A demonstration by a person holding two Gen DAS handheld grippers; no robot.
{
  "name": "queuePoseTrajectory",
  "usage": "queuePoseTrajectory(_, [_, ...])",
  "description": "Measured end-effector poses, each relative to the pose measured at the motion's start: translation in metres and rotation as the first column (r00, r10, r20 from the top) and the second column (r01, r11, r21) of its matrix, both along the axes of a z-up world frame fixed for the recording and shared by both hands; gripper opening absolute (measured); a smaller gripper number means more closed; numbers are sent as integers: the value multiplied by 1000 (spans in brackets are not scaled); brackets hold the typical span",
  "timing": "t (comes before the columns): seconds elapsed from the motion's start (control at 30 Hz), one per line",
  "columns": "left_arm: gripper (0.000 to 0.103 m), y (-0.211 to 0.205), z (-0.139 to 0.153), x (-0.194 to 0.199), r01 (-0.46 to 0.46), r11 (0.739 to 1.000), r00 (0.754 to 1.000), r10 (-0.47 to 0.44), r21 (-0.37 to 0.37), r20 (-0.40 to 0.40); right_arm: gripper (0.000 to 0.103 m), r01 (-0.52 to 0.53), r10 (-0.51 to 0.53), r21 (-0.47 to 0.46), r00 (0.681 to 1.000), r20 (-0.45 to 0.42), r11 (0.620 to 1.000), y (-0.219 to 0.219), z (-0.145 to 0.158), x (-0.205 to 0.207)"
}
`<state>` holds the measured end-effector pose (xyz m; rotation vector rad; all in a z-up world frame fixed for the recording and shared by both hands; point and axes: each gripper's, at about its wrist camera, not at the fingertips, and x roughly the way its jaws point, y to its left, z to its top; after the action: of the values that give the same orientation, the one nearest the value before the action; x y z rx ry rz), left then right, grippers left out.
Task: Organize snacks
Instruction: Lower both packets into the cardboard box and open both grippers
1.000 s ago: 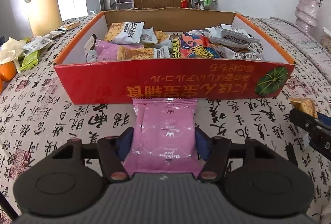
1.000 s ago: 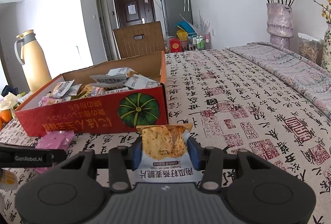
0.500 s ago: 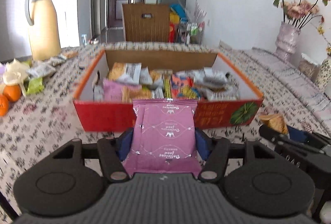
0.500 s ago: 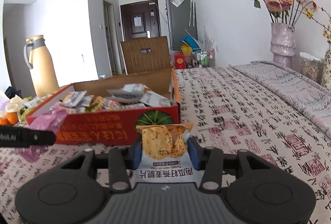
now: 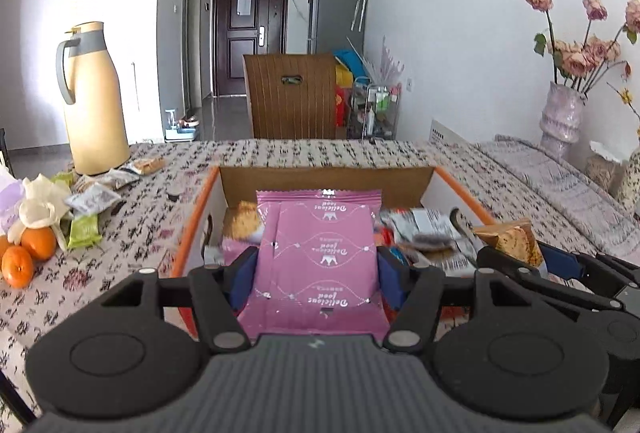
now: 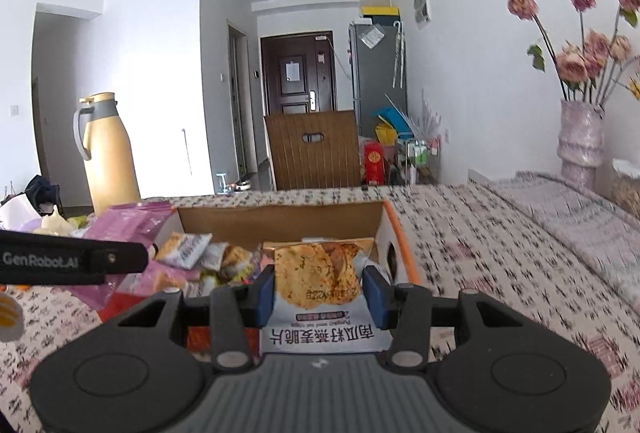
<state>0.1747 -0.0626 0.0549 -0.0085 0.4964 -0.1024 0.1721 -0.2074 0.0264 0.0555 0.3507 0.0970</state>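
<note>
Patterned tablecloth (image 5: 160, 201); left fingers (image 5: 240, 273) clamp pink packet (image 5: 320, 253), right fingers (image 6: 264, 289) clamp cracker packet (image 6: 320, 273).

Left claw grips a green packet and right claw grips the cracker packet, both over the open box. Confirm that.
Not quite. The left claw grips a pink packet, not green, as the left wrist view shows. The right claw does grip the cracker packet, over the open box.

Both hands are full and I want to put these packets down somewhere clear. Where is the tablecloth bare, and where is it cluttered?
Bare: the patterned tablecloth right of the red cardboard box, toward the lilac vase. Crowded: inside the box, and the left edge, around the cream thermos jug, loose wrappers and oranges.
</note>
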Motion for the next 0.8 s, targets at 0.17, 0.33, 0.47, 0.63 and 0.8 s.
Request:
queuePoseTrajectory(0.17, [63, 6, 5, 17, -23, 999, 999, 24, -25, 22, 45, -9, 10, -17, 1000, 15, 1000, 11, 9, 19])
queuePoseTrajectory(0.33, [63, 12, 6, 40, -51, 998, 998, 52, -40, 34, 45, -14, 15, -29, 1000, 26, 999, 19, 15, 41])
queuePoseTrajectory(0.47, [63, 15, 4, 60, -79, 996, 996, 81, -37, 43, 45, -12, 12, -31, 1000, 25, 999, 22, 17, 63])
queuePoseTrajectory(0.63, [63, 23, -11, 79, -103, 994, 993, 105, -47, 45, 45, -4, 5, -14, 1000, 30, 1000, 23, 7, 83])
queuePoseTrajectory(0.8, [63, 30, -32, 92, -99, 993, 995, 100, -56, 9, 45, -32, 32, 0, 999, 24, 999, 20, -5, 87])
